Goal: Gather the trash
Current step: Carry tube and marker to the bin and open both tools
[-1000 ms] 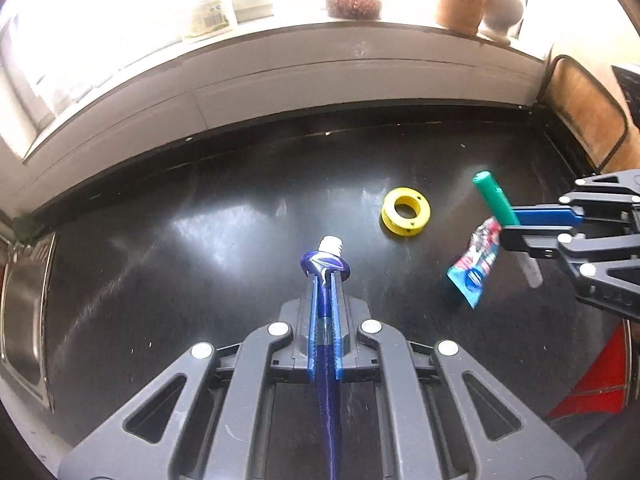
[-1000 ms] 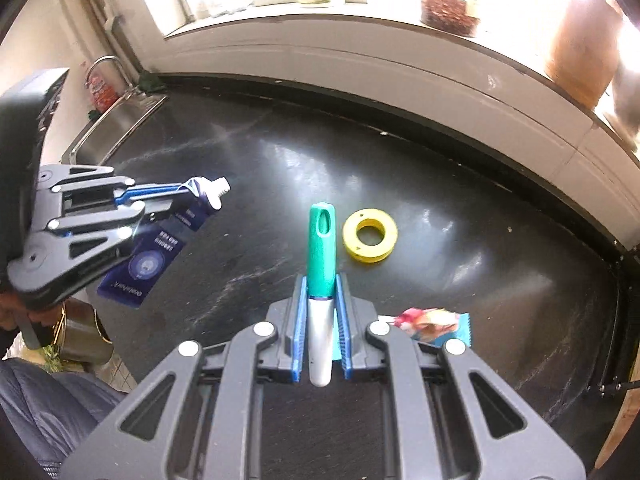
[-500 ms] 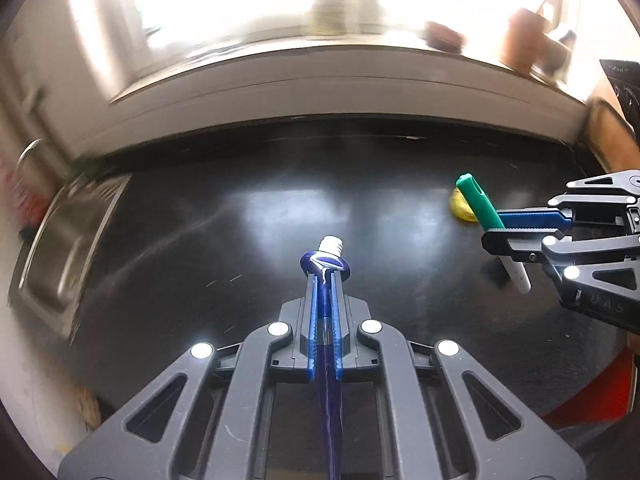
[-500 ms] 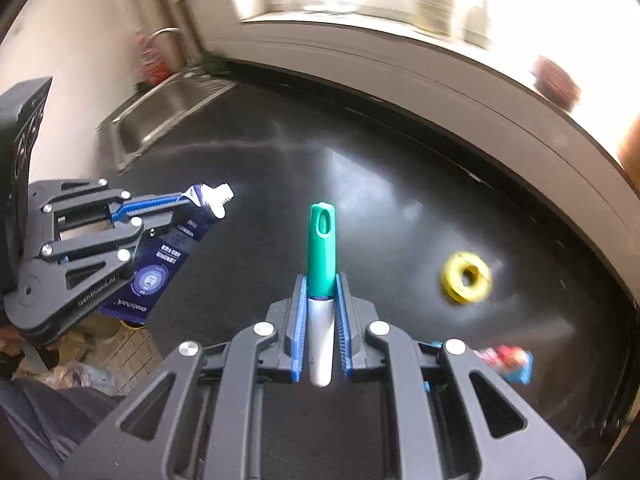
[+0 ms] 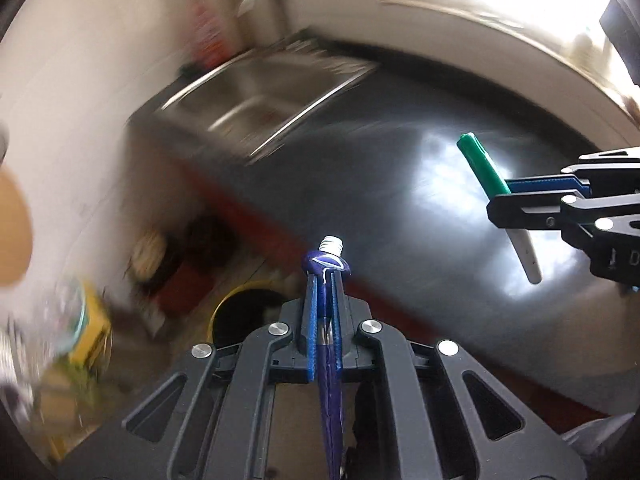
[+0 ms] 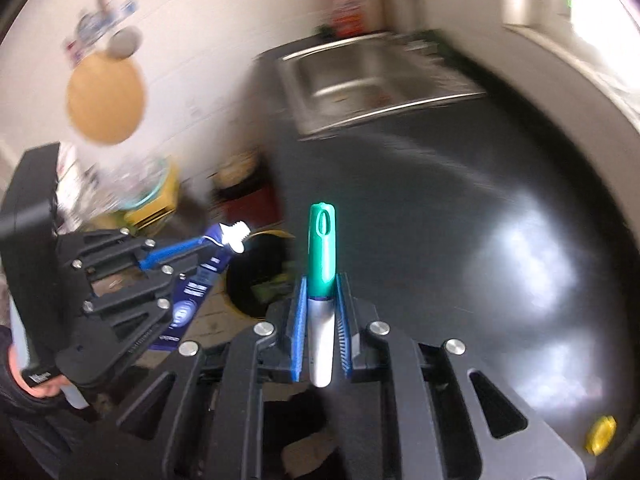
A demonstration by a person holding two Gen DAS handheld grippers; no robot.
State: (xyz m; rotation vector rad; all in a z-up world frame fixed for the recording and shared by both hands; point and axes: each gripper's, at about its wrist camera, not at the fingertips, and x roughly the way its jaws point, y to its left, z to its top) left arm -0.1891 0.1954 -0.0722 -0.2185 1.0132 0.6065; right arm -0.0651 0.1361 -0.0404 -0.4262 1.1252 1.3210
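My left gripper [image 5: 325, 280] is shut on a flattened blue toothpaste tube [image 5: 329, 260] whose white threaded neck points forward; in the right wrist view the same tube [image 6: 212, 256] hangs from the left gripper [image 6: 208, 248] at the left. My right gripper [image 6: 322, 280] is shut on a marker [image 6: 322, 252] with a green cap and white barrel, also seen as the marker [image 5: 486, 172] at the right of the left wrist view. Both grippers hover past the front edge of the black counter [image 6: 460, 200], above a dark bin with a yellow rim [image 5: 248, 312] on the floor [image 6: 256, 276].
A steel sink [image 6: 372, 76] is set in the counter's far end, with a red bottle [image 6: 346, 8] behind it. A yellow ring [image 6: 600, 434] lies on the counter at the lower right. Blurred clutter and a yellow box [image 5: 88, 320] sit on the floor left of the bin.
Both grippers have swung left together, away from the window sill and the counter's middle, out over its edge. The sink, floor and bin have come into view; the yellow ring and wrapper fell behind.
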